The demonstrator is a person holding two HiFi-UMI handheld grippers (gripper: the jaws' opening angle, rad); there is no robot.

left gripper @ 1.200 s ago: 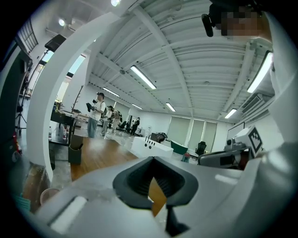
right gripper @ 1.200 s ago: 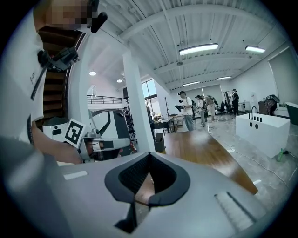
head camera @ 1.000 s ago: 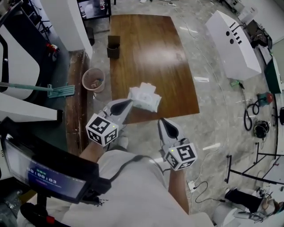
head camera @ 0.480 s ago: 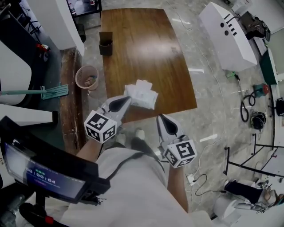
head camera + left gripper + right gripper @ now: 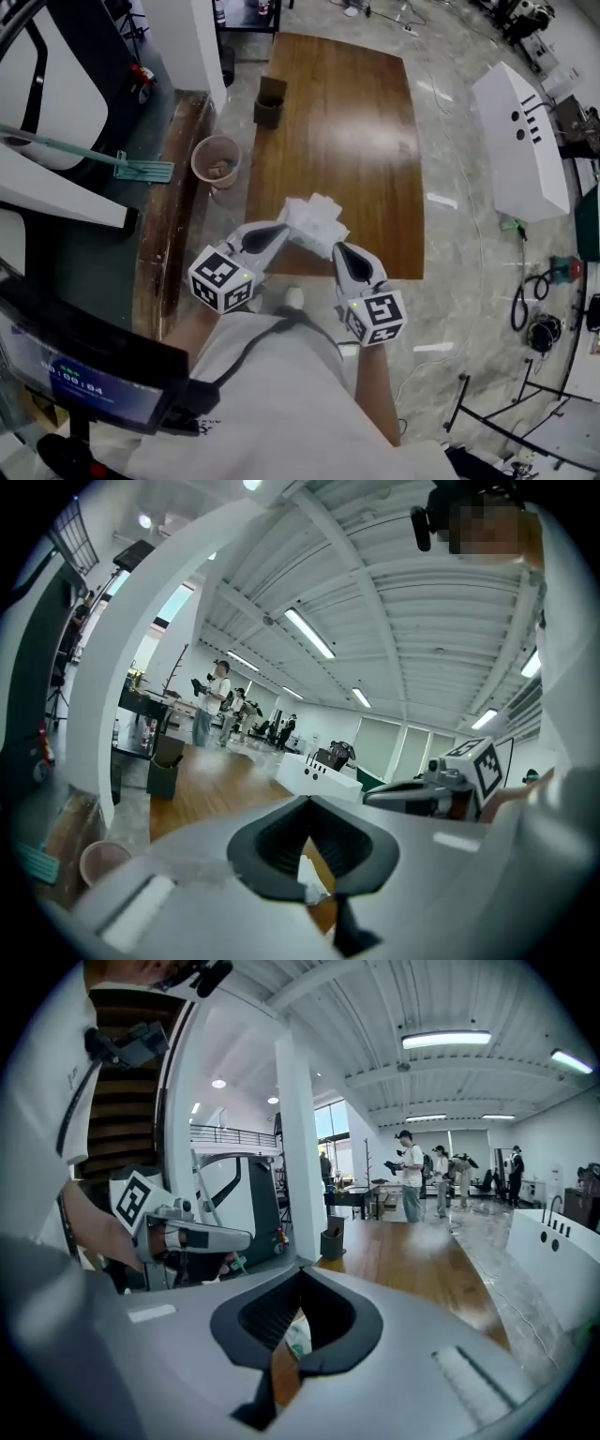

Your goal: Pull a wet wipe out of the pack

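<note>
Since a second ago our right gripper (image 5: 338, 249) has neared the pack (image 5: 314, 217) at the worktop's (image 5: 375, 141) near end. Both jaws are together, holding nothing; the left gripper (image 5: 279, 231) touches its edge. We should steady the pack, part the right jaws, and pinch only one wipe.

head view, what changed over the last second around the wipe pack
The right tool moved forward and left, up to the wet wipe pack. Nothing was visibly taken or let go. The left tool stayed at the pack's left edge; the pack stayed at the near edge of the table.
</note>
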